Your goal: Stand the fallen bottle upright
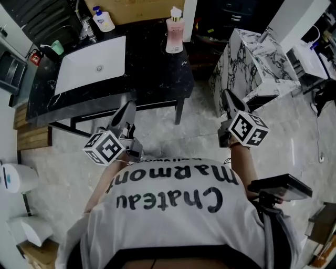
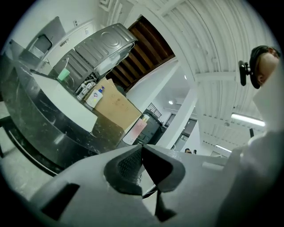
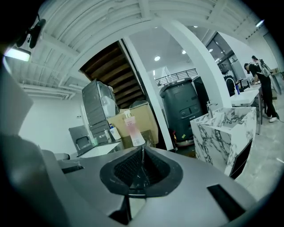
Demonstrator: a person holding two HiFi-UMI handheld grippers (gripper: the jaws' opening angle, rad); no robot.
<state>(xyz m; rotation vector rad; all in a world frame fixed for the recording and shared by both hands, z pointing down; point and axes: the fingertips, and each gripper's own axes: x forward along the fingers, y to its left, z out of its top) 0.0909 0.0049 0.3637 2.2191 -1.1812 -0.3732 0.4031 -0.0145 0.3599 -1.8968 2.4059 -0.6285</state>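
Pink bottle [image 1: 175,32] is up on its base: pale pink body, white pump top, upright at the far right edge of the black tabletop [image 1: 152,73], well apart from both tools.

Closest in, the head view shows a white T-shirt [image 1: 173,210] with the two grippers held just in front of it, low and short of the tabletop. The left gripper [image 1: 127,107] points roughly level toward the tabletop's near edge, its fingers [image 2: 124,168] pressed together with nothing between them. The right gripper [image 1: 227,97] is off to the side, tipped slightly down, its fingers [image 3: 126,170] also closed on nothing.

Further out, a white basin [image 1: 92,63] sits in the tabletop left of the bottle, a blue-capped soap bottle [image 1: 103,18] behind it and a cardboard box [image 1: 142,8] at the back. A marble counter [image 1: 252,63] is on the right.

Only the right gripper view catches a dark bin [image 3: 182,106] and a person [image 3: 262,84] standing far off.
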